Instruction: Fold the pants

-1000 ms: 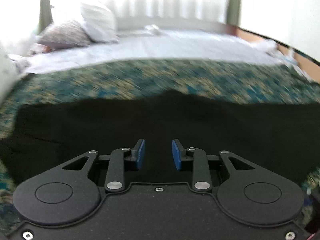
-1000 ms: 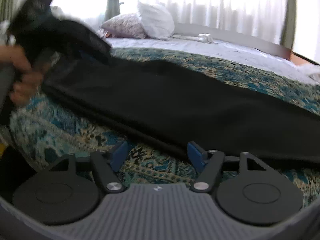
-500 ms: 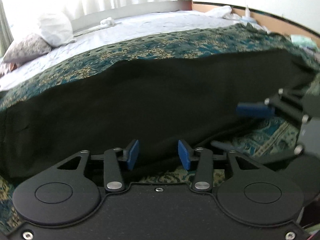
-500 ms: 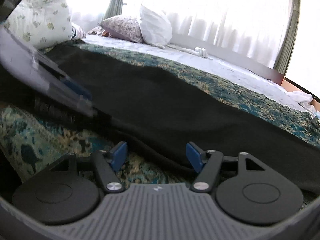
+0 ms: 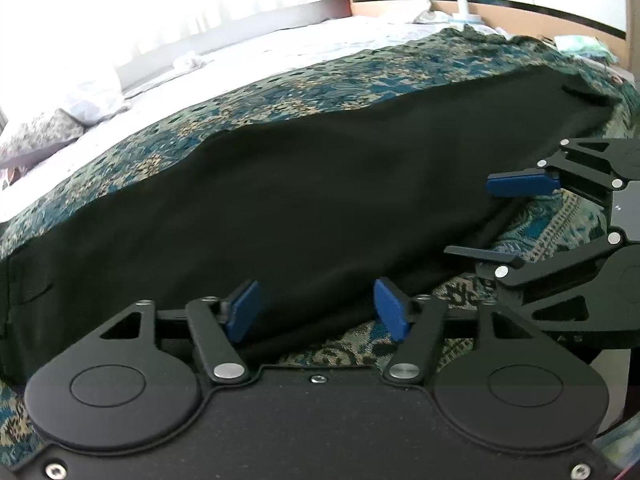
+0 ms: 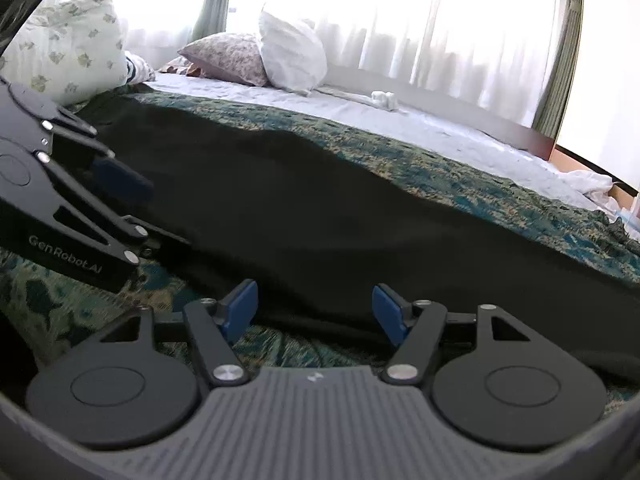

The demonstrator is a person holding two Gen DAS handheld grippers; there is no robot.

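Note:
Black pants (image 5: 312, 200) lie stretched out flat along the near side of a bed with a teal patterned cover (image 5: 320, 80); they also show in the right wrist view (image 6: 320, 208). My left gripper (image 5: 316, 310) is open at the pants' near edge, holding nothing. My right gripper (image 6: 314, 308) is open at the same near edge, further right along the pants. In the left wrist view the right gripper (image 5: 508, 220) stands open at the right, its jaws over and under the pants' edge. In the right wrist view the left gripper (image 6: 132, 208) appears at the left.
Pillows (image 6: 288, 56) and a floral cushion (image 6: 228, 56) lie at the head of the bed, with a patterned white pillow (image 6: 68, 44) on the left. White sheet (image 5: 280, 48) covers the far half. A bright curtained window (image 6: 420, 16) is behind. Clutter (image 5: 580, 44) sits past the bed's right end.
Both grippers have moved down to the pants' near edge, side by side. The left gripper's jaws have opened wider. The right gripper has stayed open.

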